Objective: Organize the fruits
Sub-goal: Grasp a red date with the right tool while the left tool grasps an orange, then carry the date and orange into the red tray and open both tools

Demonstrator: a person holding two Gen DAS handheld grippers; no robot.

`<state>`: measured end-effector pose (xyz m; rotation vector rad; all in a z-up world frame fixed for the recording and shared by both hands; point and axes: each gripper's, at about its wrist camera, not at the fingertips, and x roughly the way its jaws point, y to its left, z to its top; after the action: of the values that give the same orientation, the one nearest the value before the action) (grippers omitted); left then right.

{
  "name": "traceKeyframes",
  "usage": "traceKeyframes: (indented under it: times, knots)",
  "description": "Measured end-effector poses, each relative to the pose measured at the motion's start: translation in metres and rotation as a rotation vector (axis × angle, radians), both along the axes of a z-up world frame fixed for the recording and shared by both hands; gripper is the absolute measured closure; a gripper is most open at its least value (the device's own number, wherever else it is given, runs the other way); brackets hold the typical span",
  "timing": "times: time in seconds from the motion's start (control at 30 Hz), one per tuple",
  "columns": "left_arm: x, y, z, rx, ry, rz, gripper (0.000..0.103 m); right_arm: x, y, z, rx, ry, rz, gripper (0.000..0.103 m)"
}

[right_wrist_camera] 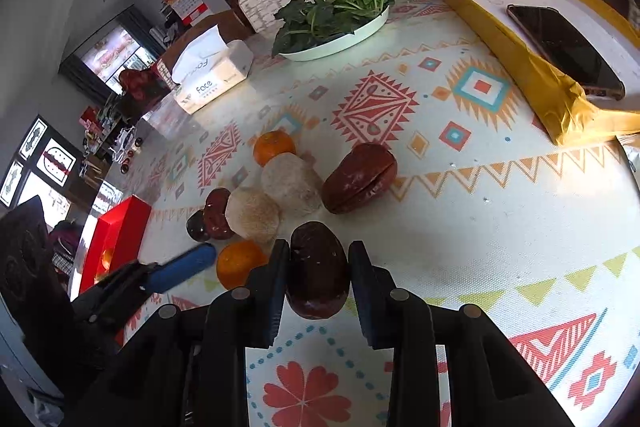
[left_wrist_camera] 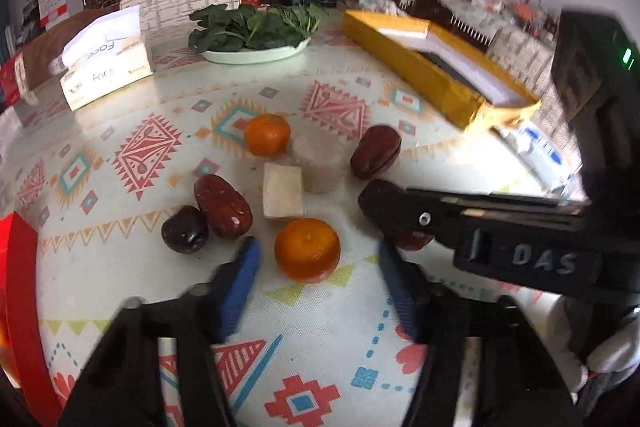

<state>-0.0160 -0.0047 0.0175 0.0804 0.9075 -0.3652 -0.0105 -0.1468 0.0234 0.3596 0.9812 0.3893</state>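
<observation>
- Dark red fruit, a date (right_wrist_camera: 318, 269), sits pinched between the black fingers of the right gripper (right_wrist_camera: 319, 281), low over the patterned tablecloth (right_wrist_camera: 500, 227); both pads press its sides.
- Left gripper (left_wrist_camera: 316, 267) straddles the near orange (left_wrist_camera: 307, 250), its blue fingers (left_wrist_camera: 240, 279) spread to either side with a gap showing, so nothing is gripped there yet.
- Other fruit lies loose in a cluster mid-table: a second orange (left_wrist_camera: 267, 135), a large date (left_wrist_camera: 376, 151) off to the right, and two dates (left_wrist_camera: 222, 207) touching each other on the left, with two pale beige blocks (left_wrist_camera: 282, 191) among them.
- A red box (right_wrist_camera: 116, 235) stands open at the left edge of the table; something orange shows inside it, so it may be where the oranges go, though I cannot be sure.
- By my reading the step in hand is picking up: one date secured, one orange about to be taken.
- Next the left fingers need to close squarely on the round orange without rolling it, and each hand then has to carry its fruit clear of the other gripper, since the two work close together.
</observation>
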Motion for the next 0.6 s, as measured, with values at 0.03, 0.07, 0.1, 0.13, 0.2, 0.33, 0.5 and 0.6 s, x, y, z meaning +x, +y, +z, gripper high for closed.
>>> traceKeyframes:
  times: [0.03, 0.07, 0.1, 0.13, 0.2, 0.33, 0.5, 0.6]
  knots:
    - [-0.001, -0.001, -0.001, 0.026, -0.009, 0.008, 0.066, 0.000, -0.001, 0.000, 0.010, -0.001, 0.000, 0.070]
    - [-0.002, 0.000, -0.001, 0.031, -0.012, 0.013, 0.068, 0.000, -0.002, 0.001, 0.019, -0.002, 0.000, 0.069]
    - [-0.002, 0.004, 0.000, 0.015, -0.007, 0.019, 0.070, 0.000, -0.003, 0.001, 0.025, -0.004, 0.000, 0.069]
    - [-0.002, 0.008, 0.001, -0.009, 0.000, 0.026, 0.070, 0.000, -0.003, 0.001, 0.036, -0.004, 0.000, 0.069]
    - [-0.005, 0.018, 0.006, -0.034, -0.012, 0.055, 0.070, 0.001, -0.005, -0.001, 0.062, -0.001, 0.003, 0.069]
    - [-0.020, 0.045, 0.016, -0.103, -0.036, 0.115, 0.070, 0.002, -0.009, -0.003, 0.112, 0.005, 0.007, 0.069]
    - [-0.051, 0.097, 0.027, -0.164, -0.060, 0.225, 0.070, -0.001, -0.002, -0.001, 0.109, -0.024, 0.012, 0.069]
    - [-0.070, 0.133, 0.034, -0.177, -0.075, 0.300, 0.070, -0.004, 0.005, 0.002, 0.115, -0.029, 0.026, 0.069]
